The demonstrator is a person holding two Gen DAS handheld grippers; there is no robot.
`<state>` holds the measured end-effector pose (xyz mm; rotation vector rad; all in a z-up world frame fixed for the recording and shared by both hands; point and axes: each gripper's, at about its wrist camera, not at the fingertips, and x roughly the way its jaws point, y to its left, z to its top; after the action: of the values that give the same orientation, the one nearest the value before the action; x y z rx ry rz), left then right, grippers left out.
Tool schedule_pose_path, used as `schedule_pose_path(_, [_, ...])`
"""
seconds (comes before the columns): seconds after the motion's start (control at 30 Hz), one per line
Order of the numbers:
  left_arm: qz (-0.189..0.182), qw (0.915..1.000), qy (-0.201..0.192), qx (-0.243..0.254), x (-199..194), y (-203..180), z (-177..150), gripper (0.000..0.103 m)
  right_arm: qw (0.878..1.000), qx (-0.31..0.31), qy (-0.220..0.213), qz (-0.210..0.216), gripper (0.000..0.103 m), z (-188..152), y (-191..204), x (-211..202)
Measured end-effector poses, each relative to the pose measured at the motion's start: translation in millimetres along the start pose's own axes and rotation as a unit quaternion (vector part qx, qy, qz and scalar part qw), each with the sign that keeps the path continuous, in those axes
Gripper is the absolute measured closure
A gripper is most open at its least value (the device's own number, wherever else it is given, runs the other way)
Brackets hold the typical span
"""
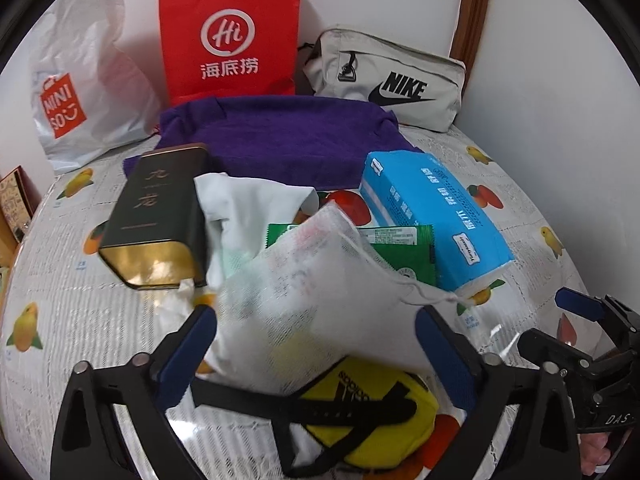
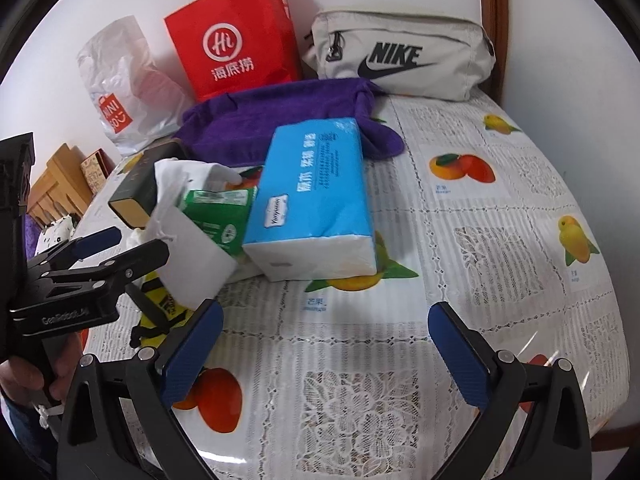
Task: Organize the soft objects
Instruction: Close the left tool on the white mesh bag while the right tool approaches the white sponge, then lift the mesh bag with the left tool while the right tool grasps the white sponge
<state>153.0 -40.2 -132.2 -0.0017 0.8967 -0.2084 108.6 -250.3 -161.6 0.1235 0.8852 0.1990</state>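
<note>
A white mesh drawstring pouch [image 1: 316,288] lies in the pile on the table, blurred, between the spread jaws of my left gripper [image 1: 316,344]. The blue pads [image 1: 188,352] stand at its sides and do not visibly press it. Under it sits a yellow adidas pouch [image 1: 360,412] with a black strap. Beside the pile lie a blue tissue pack [image 2: 316,196], a green packet [image 2: 220,212] and a white cloth bag [image 1: 248,208]. My right gripper [image 2: 326,344] hangs open over bare tablecloth, right of the pile, holding nothing.
A dark tin box [image 1: 160,216] lies left of the pouch. Behind are a purple towel [image 1: 280,136], a red paper bag [image 1: 232,36], a white Miniso bag [image 1: 80,92] and a grey Nike pouch [image 1: 388,80] against the wall. The fruit-print tablecloth [image 2: 480,240] stretches right.
</note>
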Motion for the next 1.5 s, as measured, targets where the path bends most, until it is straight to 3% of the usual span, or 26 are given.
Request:
schedule_pose_path(0.1, [-0.014, 0.9999, 0.002, 0.007, 5.7, 1.5, 0.8, 0.023, 1.000, 0.001, 0.001, 0.001, 0.001, 1.8, -2.9, 4.3])
schedule_pose_path(0.2, [-0.034, 0.9993, -0.008, -0.015, 1.8, 11.6, 1.1, 0.045, 1.000, 0.002, 0.009, 0.000, 0.001, 1.8, -4.2, 9.9])
schedule_pose_path(0.37, [-0.029, 0.9986, -0.025, -0.037, -11.7, 32.2, 0.1, 0.059, 1.000, 0.002, 0.014, 0.005, 0.001, 1.5, -2.2, 14.5])
schedule_pose_path(0.57, [-0.008, 0.9991, -0.020, -0.036, -13.3, 48.9, -4.6, 0.068, 1.000, -0.004, 0.016, 0.009, 0.001, 1.6, 4.9, 16.4])
schedule_pose_path(0.83, [-0.052, 0.9977, 0.004, -0.043, 4.0, 44.2, -8.1, 0.068, 1.000, -0.011, 0.021, 0.006, 0.001, 1.6, 10.2, 18.7])
schedule_pose_path(1.0, [-0.053, 0.9976, 0.015, -0.041, 18.5, 40.9, -5.8, 0.068, 1.000, -0.010, 0.025, 0.006, 0.001, 0.8, 8.4, 21.1])
schedule_pose_path(1.03, [-0.054, 0.9976, 0.016, -0.040, 21.1, 39.8, -5.7, 0.072, 1.000, -0.009, 0.027, 0.006, 0.001, 0.5, 7.9, 21.9])
schedule_pose_path(1.07, [-0.055, 0.9976, 0.017, -0.038, 22.8, 38.9, -5.6, 0.086, 1.000, -0.008, 0.028, 0.005, 0.001, 0.2, 7.2, 22.6])
schedule_pose_path(1.13, [-0.062, 0.9974, 0.019, -0.033, 24.2, 36.7, -5.3, 0.095, 1.000, -0.006, 0.029, 0.004, 0.001, 0.5, 6.0, 22.9])
schedule_pose_path(1.5, [-0.044, 0.9982, -0.025, -0.032, -14.0, 49.4, -2.9, 0.100, 0.999, -0.030, -0.002, 0.032, 0.001, 6.3, 30.2, 13.4])
